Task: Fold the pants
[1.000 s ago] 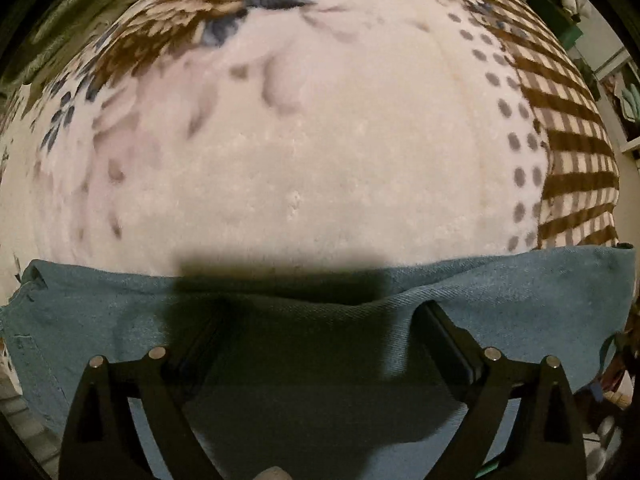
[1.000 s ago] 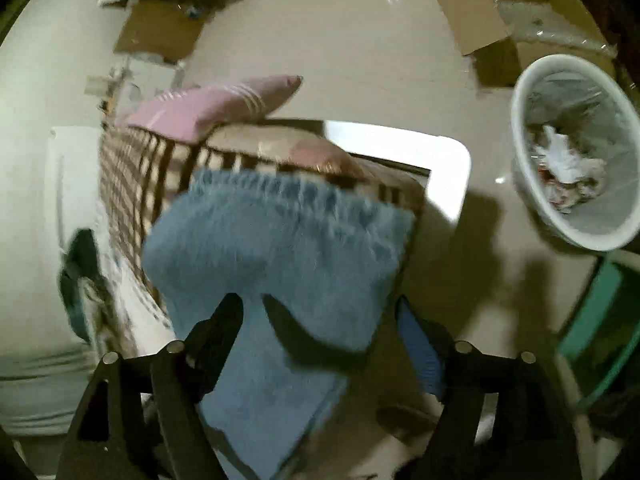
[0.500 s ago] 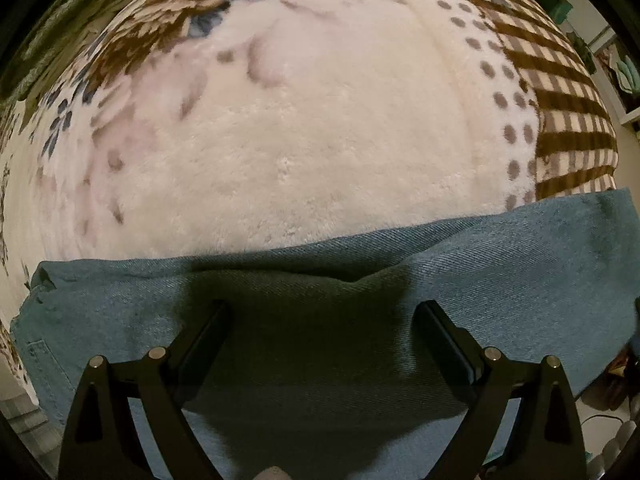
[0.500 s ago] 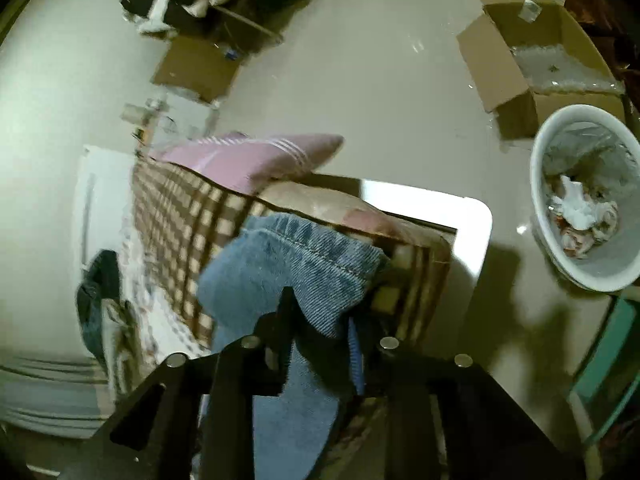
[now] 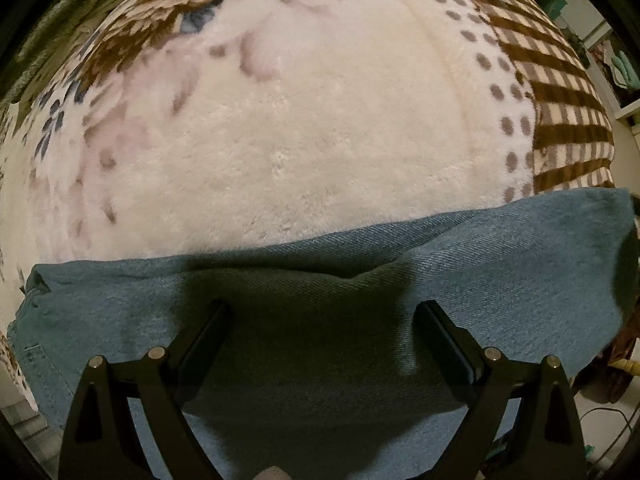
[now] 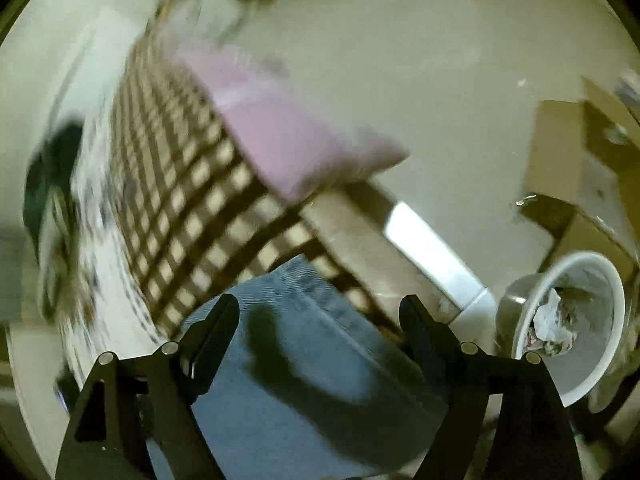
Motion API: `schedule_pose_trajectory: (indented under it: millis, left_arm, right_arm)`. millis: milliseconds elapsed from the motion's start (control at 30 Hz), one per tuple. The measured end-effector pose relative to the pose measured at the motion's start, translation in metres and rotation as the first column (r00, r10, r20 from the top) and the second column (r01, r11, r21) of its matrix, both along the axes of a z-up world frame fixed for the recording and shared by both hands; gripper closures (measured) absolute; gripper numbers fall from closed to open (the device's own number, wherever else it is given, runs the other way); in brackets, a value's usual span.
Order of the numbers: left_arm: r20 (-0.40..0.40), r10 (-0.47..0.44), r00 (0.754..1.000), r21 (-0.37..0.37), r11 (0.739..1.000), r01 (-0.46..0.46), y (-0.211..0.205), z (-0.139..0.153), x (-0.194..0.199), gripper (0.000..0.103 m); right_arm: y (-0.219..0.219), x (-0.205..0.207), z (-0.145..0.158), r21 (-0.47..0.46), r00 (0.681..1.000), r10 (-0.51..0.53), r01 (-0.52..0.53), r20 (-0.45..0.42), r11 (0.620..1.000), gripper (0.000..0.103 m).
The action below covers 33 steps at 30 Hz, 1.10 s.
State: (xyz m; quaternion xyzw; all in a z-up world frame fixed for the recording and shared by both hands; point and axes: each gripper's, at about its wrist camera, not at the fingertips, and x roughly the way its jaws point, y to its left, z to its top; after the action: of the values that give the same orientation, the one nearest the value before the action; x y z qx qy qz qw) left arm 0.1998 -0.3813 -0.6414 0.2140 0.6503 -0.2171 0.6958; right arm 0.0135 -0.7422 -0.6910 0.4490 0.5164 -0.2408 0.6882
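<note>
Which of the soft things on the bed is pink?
The pillow at the bed's end. It is plain pink, while the blanket under it is brown-and-cream checked and the jeans are blue.

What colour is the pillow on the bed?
Pink. The pillow shows only in the right wrist view, though blurred.

We count one pair of blue denim pants, spread along the near edge of the bed. One plush blanket covers the bed, cream in the middle with a brown checked border on the right. We see two tools: one left tool and one right tool, each with two fingers set wide apart. In the right wrist view there is one pink pillow, one white wastebasket at far right, and one open cardboard box.
</note>
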Motion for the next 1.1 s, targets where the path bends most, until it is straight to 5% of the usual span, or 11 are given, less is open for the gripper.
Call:
schedule_pose_trajectory:
  millis: [67,167,200,433,467,533,667,833,1033,1067,1100]
  left_arm:
    - [-0.001,-0.001,1.0,-0.001,1.0,0.001,0.0,-0.003,0.003,0.007]
    - [-0.004,-0.002,1.0,-0.004,1.0,0.002,0.0,-0.002,0.002,0.007]
    - [-0.006,-0.001,1.0,-0.007,1.0,0.001,-0.001,-0.001,0.002,0.007]
    - [-0.008,0.0,1.0,-0.013,1.0,0.0,-0.001,0.001,0.002,0.007]
    - [-0.008,0.0,1.0,-0.012,1.0,0.0,-0.001,0.001,0.002,0.007]
    - [-0.011,0.0,1.0,-0.012,1.0,0.0,-0.001,0.002,0.003,0.007]
    - [-0.014,0.003,1.0,-0.019,1.0,-0.004,-0.001,0.003,0.003,0.004]
    - [-0.012,0.007,1.0,-0.006,1.0,-0.008,-0.006,-0.003,0.002,0.0]
    - [-0.019,-0.001,1.0,-0.004,1.0,0.0,-0.006,-0.004,0.004,0.0]
    - [-0.019,-0.001,1.0,-0.003,1.0,0.001,-0.006,-0.004,0.004,0.0]
    - [-0.02,0.0,1.0,-0.001,1.0,0.0,-0.006,-0.004,0.004,0.0]
  right_arm:
    - [0.004,0.019,-0.014,0.025,0.992,0.083,-0.08,-0.095,0.996,0.021]
    - [0.022,0.032,0.002,-0.116,0.977,0.172,-0.186,-0.124,0.976,0.079]
    - [0.028,0.033,0.008,-0.17,0.971,0.182,-0.208,-0.158,0.963,0.087]
    - [0.033,0.028,0.038,-0.373,0.981,0.097,-0.155,-0.171,0.915,0.086]
    - [0.029,0.029,0.032,-0.352,0.979,0.079,-0.143,-0.19,0.925,0.081]
    - [0.019,0.023,0.024,-0.304,0.975,0.026,-0.094,-0.219,0.948,0.045]
    - [0.007,-0.038,0.039,-0.222,0.984,-0.18,0.171,-0.02,0.96,0.031]
    - [0.03,-0.119,0.023,-0.006,0.917,-0.377,0.381,0.128,0.925,0.011]
    - [0.052,-0.137,-0.041,0.226,0.882,-0.447,0.411,0.146,0.883,0.014]
    - [0.056,-0.136,-0.044,0.246,0.867,-0.469,0.423,0.172,0.872,0.023]
    - [0.058,-0.136,-0.041,0.236,0.844,-0.492,0.444,0.214,0.864,0.051]
